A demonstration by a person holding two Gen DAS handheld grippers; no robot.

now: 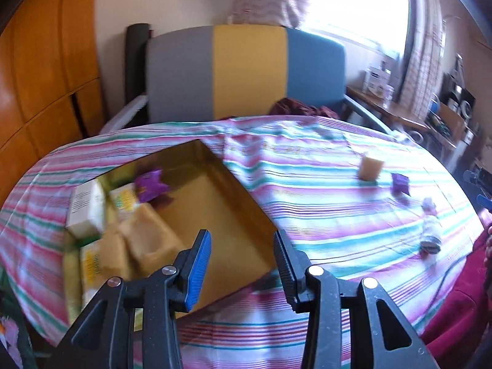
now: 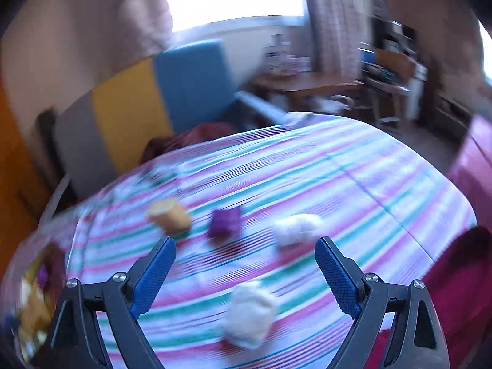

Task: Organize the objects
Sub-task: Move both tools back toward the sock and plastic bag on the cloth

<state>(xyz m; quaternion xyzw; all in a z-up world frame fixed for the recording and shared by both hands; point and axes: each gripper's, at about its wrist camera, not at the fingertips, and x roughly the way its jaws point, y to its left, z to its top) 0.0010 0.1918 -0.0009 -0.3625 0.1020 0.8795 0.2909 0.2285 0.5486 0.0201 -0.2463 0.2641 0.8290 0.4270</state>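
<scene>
The left gripper [image 1: 243, 266] hangs with its jaws spread apart and nothing between them, poised over the near right corner of the gold box [image 1: 233, 215], which serves here as the landmark. Inside that box, toward its left end, lie tan blocks [image 1: 144, 240] in a loose heap, a purple wrapper [image 1: 150, 184] beyond them, a white carton [image 1: 84, 206] against the left wall, and yellow-printed packets [image 1: 123, 198] tucked among these; the right half of the box floor is bare. The box rests on a striped tablecloth [image 1: 323, 215]. The right gripper [image 2: 244, 272] is likewise released, jaws wide with nothing gripped, held above the cloth well to the right of the box, whose contents show only as a blur at the left edge of the right wrist view. Just under and between its blue pads [image 2: 155, 276] sits a white crumpled lump [image 2: 250, 313]. Farther out from the box lie a second white lump [image 2: 296, 227], a small purple packet [image 2: 224, 223] and a tan block [image 2: 169, 215], all apart from one another on the cloth. Beyond the table, behind the box, stands a chair with grey, yellow and blue panels [image 1: 249, 70], a dark red cloth [image 1: 303, 109] bunched on its seat
</scene>
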